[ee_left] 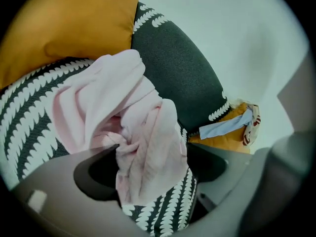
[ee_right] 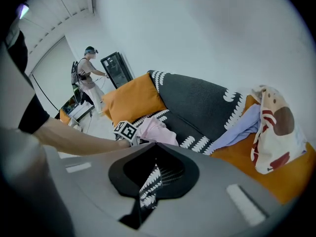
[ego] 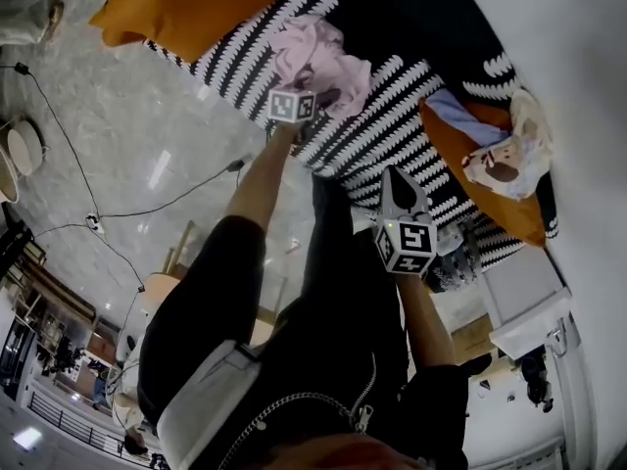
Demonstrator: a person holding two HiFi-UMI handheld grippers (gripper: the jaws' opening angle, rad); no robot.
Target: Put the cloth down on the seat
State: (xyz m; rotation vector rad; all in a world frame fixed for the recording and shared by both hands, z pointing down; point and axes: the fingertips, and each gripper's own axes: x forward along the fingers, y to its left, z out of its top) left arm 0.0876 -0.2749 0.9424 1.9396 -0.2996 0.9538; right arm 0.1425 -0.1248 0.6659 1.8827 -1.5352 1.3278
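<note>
Spread wide, my left claw (ee_left: 153, 174) grips nothing: the pink cloth (ee_left: 123, 117) stands between the jaws, but neither pad presses on it. My right claw (ee_right: 139, 201) is clenched on nothing; in the head view it hangs at 5 o'clock from the left one, well apart from the cloth.

What worries me is the fold that stands right between the open jaws. If I back out crooked, a pad could snag that fold and drag the heap toward the seat's front edge at 7 o'clock in the head view, maybe onto the floor (ego: 147, 145). The heap is also bunched high, not flat, so I judge it could slump as I leave.

As for the cloth itself, it is pale pink, soft-looking and crumpled into deep folds. It lies on the black-and-white striped seat (ee_left: 24, 125), with the orange cushion (ee_left: 64, 28) at its 10 o'clock and the dark backrest (ee_left: 182, 68) at its 1 o'clock
</note>
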